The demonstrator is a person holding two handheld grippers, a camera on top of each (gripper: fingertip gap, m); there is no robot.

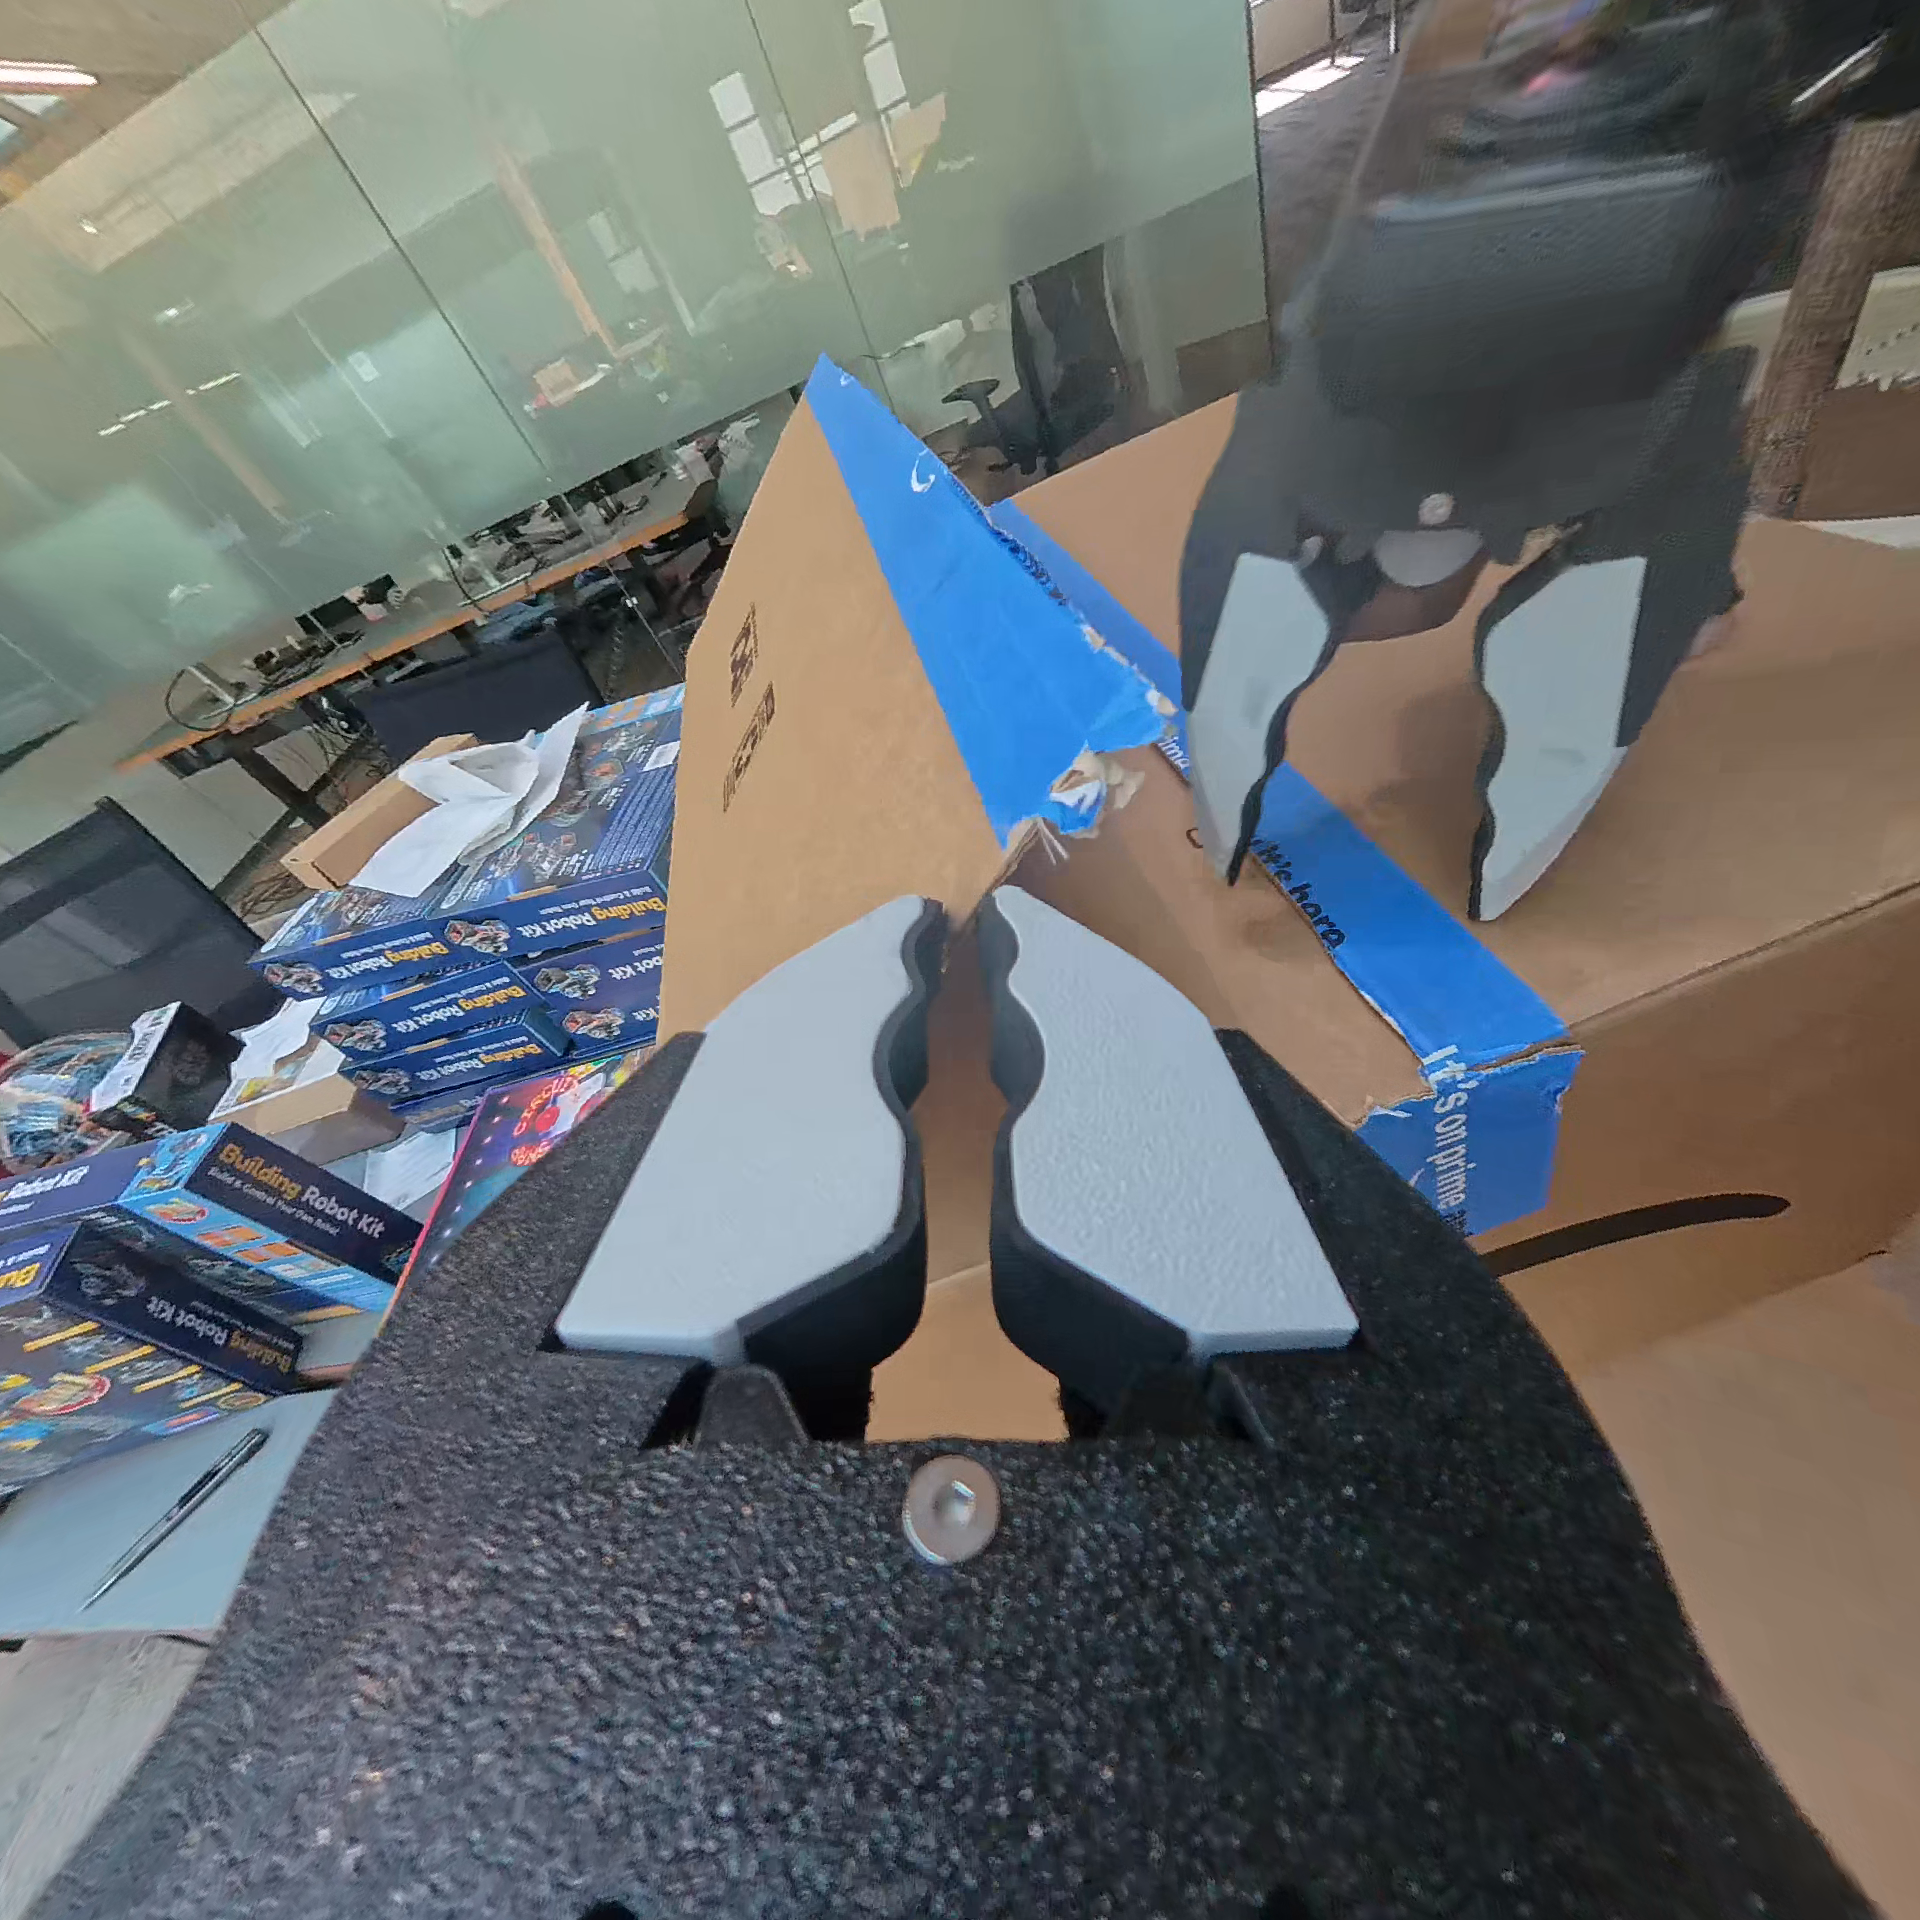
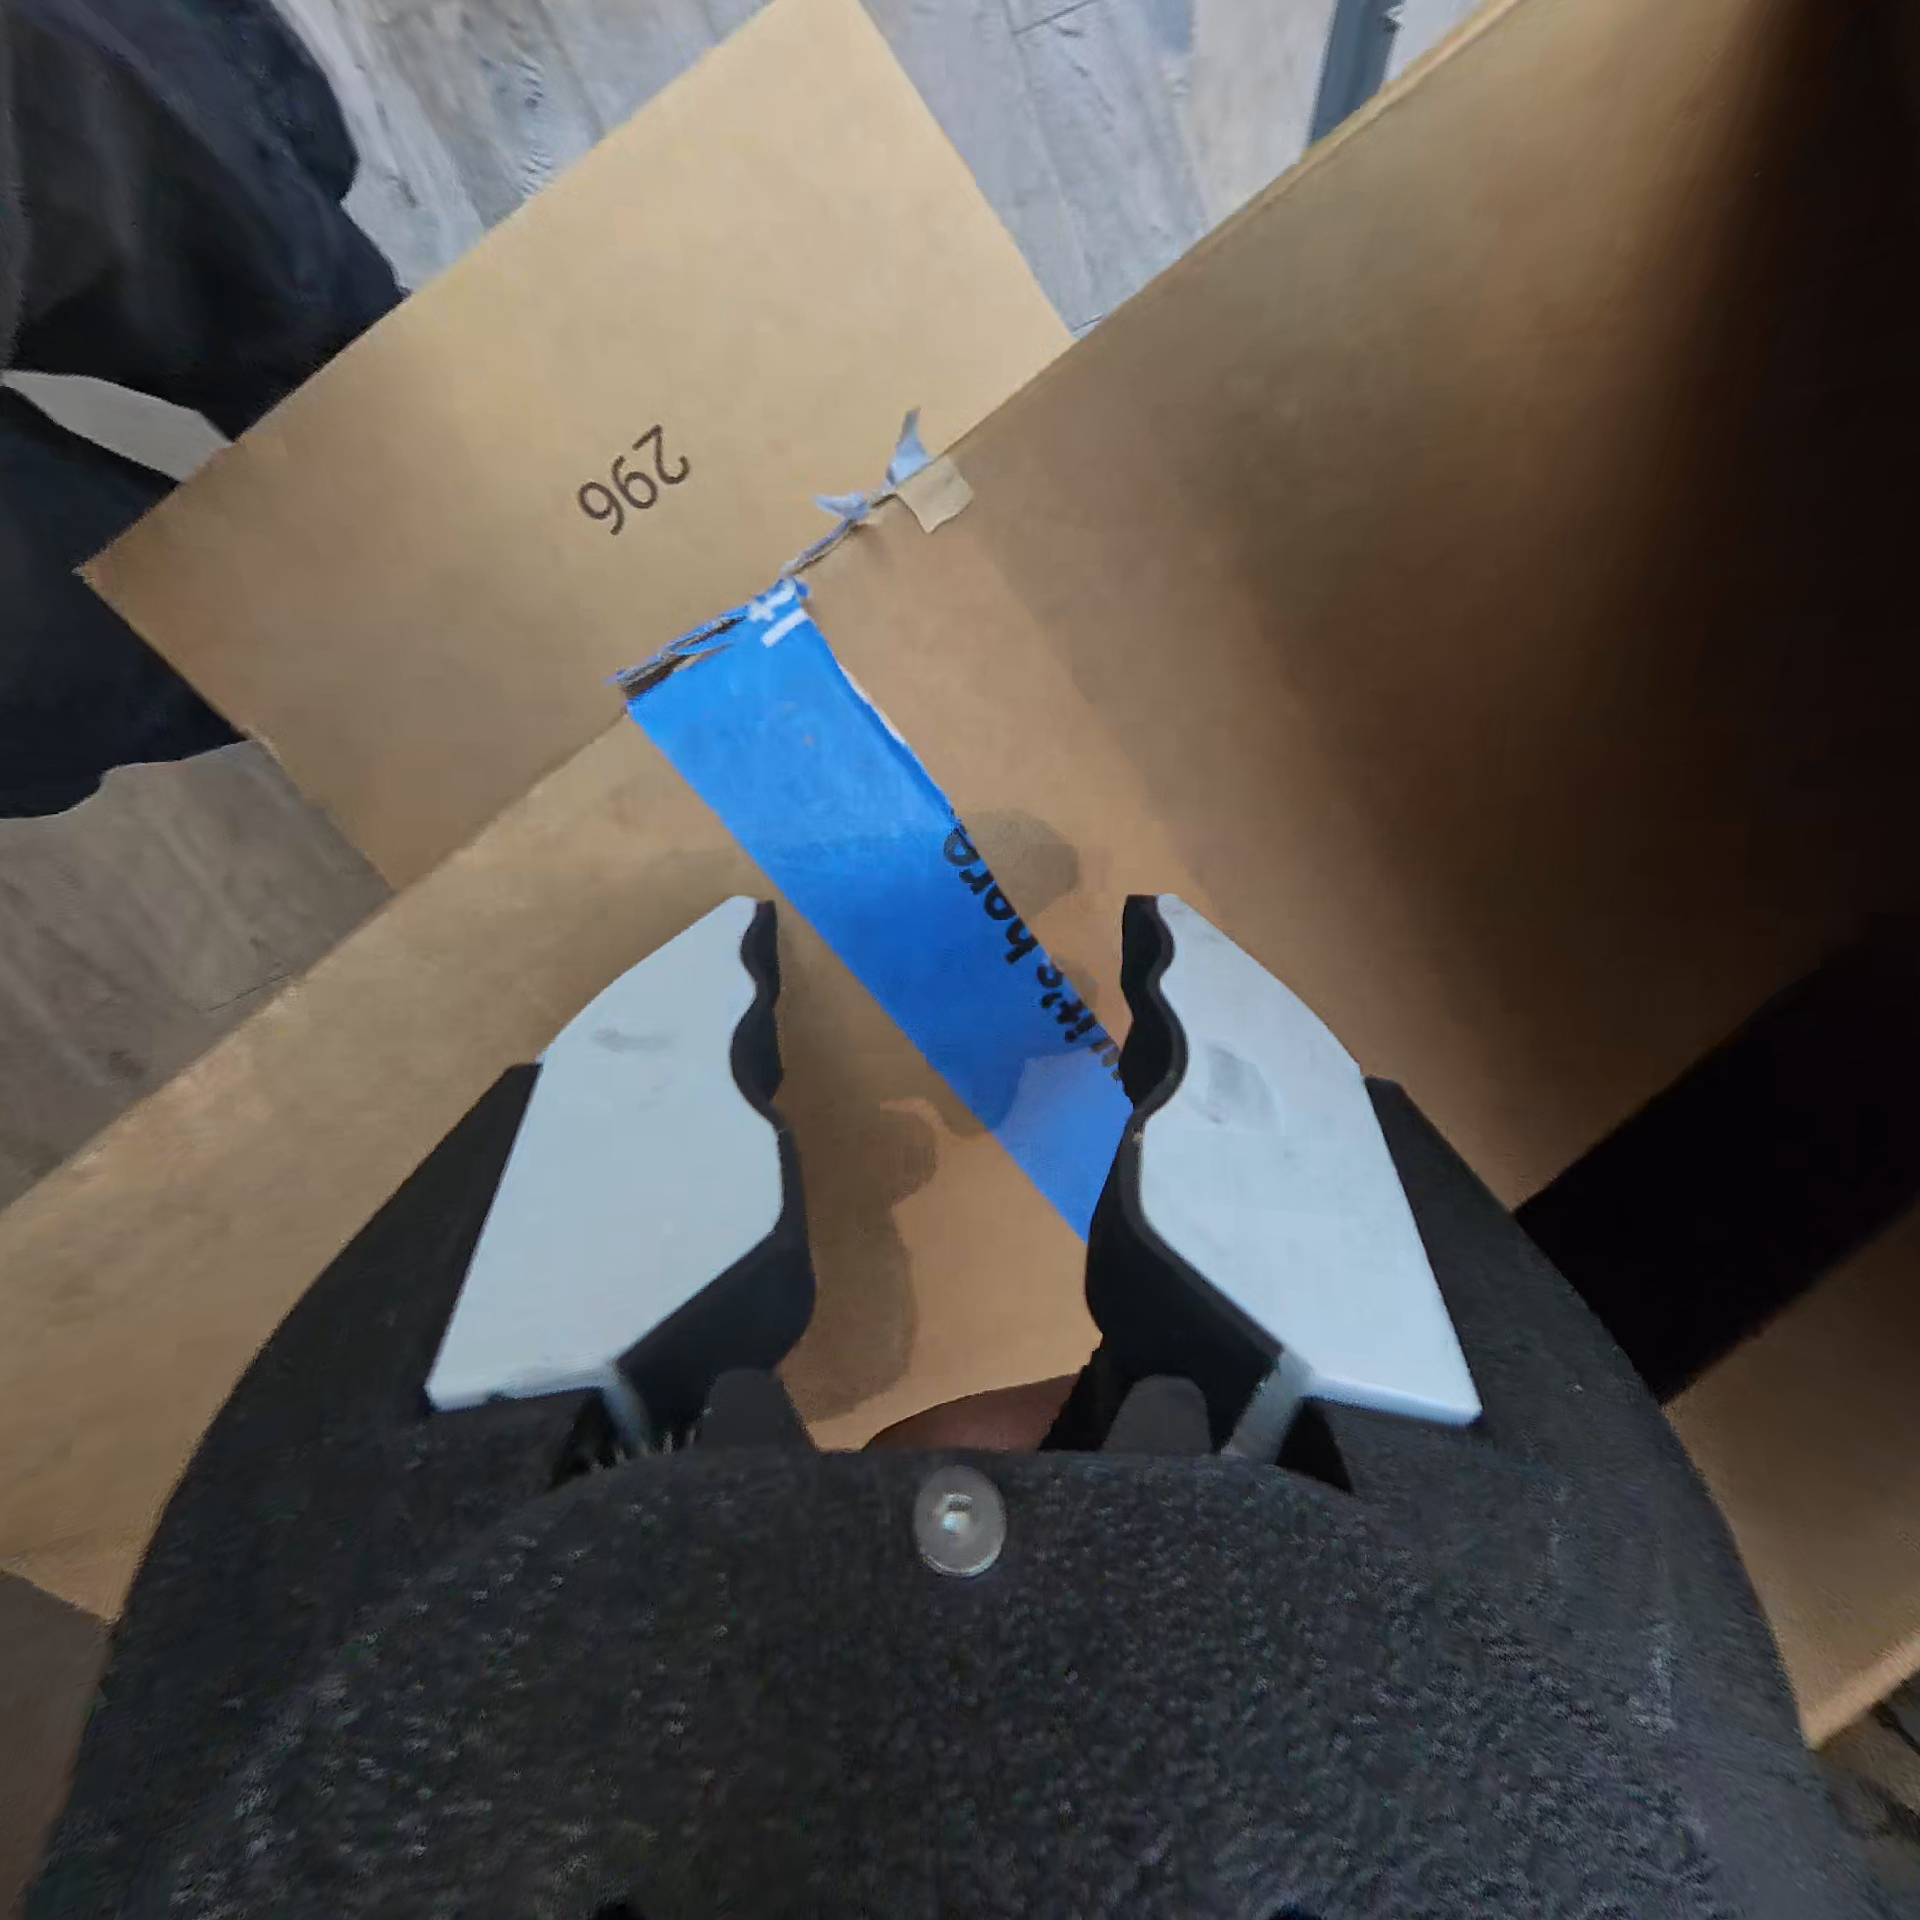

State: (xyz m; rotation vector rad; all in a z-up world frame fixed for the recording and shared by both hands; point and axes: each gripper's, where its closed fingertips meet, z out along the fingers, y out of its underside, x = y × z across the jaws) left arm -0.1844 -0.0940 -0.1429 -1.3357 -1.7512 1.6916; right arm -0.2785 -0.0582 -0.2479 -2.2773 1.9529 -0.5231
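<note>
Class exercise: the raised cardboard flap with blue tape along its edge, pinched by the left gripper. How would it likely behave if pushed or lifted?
The cardboard flap looks like a thin flat sheet, so probably light and fairly stiff, hinging at its fold. The blue tape is torn and ragged near the left gripper, so that edge may tear further.

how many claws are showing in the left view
2. The left claw is in the foreground, nearly shut at the raised cardboard flap. The right claw is farther back, open over the blue tape.
</note>
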